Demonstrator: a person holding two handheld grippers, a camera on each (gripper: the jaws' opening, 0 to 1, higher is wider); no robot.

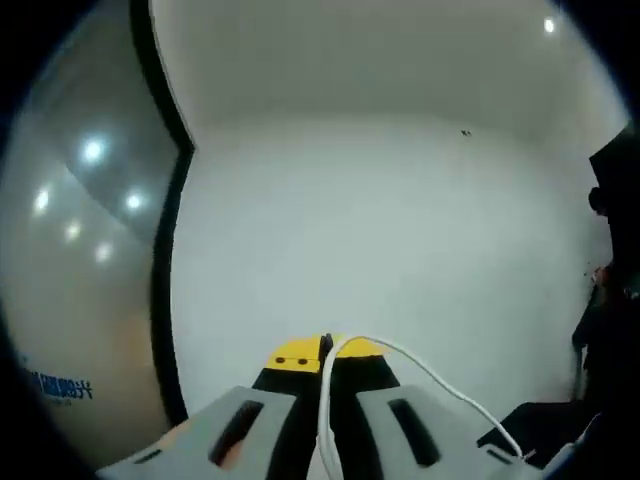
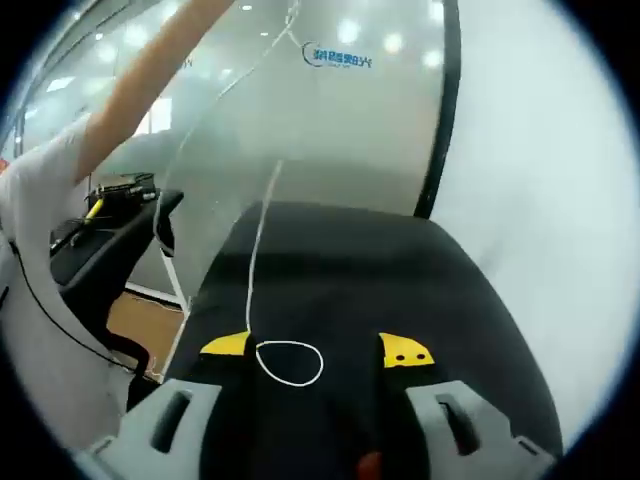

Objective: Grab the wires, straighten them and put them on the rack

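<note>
In the left gripper view my left gripper (image 1: pixel 325 352) is shut on a thin white wire (image 1: pixel 420 372). The wire comes out between the yellow jaw tips, curves over and runs off to the lower right. In the right gripper view my right gripper (image 2: pixel 315 350) is open, its yellow-tipped jaws wide apart. The same kind of white wire (image 2: pixel 255 260) hangs down from the top of that view and ends in a small loop (image 2: pixel 290 362) between the jaws, close to the left one. Whether the loop touches that jaw I cannot tell.
A black surface (image 2: pixel 400 290) lies under and beyond the right gripper. A person's raised arm (image 2: pixel 140 80) crosses the upper left. Frosted glass (image 2: pixel 330 110) with a black frame post (image 2: pixel 440 110) meets a white wall (image 1: pixel 400 220). Black chairs (image 2: pixel 110 250) stand at left.
</note>
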